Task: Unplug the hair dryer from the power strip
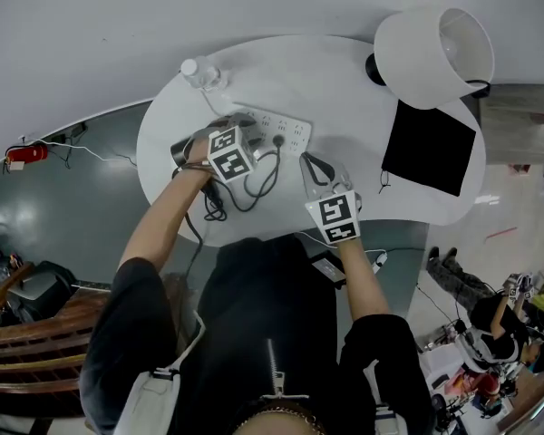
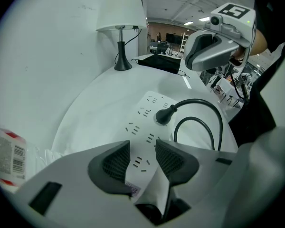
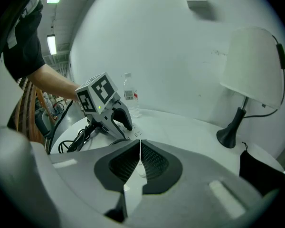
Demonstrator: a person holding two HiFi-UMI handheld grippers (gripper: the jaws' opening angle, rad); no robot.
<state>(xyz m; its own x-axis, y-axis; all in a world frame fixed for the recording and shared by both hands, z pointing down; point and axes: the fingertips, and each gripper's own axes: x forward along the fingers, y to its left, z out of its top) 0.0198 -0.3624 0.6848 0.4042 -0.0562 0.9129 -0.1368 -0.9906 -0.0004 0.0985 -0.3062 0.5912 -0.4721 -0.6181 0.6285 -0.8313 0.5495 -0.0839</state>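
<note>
White wall is closing off the far side of the work area, and a round white table (image 1: 344, 84) is standing against it, with grey floor showing past its left rim. At the table's far right, a lamp (image 1: 432, 57) with a white shade is standing, and the shade is covering that part of the rim in the head view. Just in front of the lamp, a black pouch (image 1: 430, 149) is lying flat, close to the right edge. Between the pouch and the power strip (image 2: 149, 110), bare tabletop is leaving open room.

I am holding the left gripper (image 2: 142, 152) over the near end of the white strip with its jaws apart. Socket slots are showing in the gap, and neither pad is closing on anything. I am holding the right gripper (image 3: 140, 150) above bare tabletop toward the front edge, to the right of the strip, with its jaws pressed together and nothing between them. The two grippers are standing apart from each other.

The strip is lying mid-table, well clear of every rim. A black cord (image 1: 265, 181) is looping from the plug toward the front-left edge. There it is bunching beside the hair dryer (image 1: 180, 151), a dark body mostly hidden by my left arm at the left rim. A clear water bottle (image 1: 202, 72) is standing near the far-left rim, beyond the strip's left end. The black plug (image 2: 165, 115) is sitting seated in a socket, ahead and slightly right of the left jaws, untouched.
</note>
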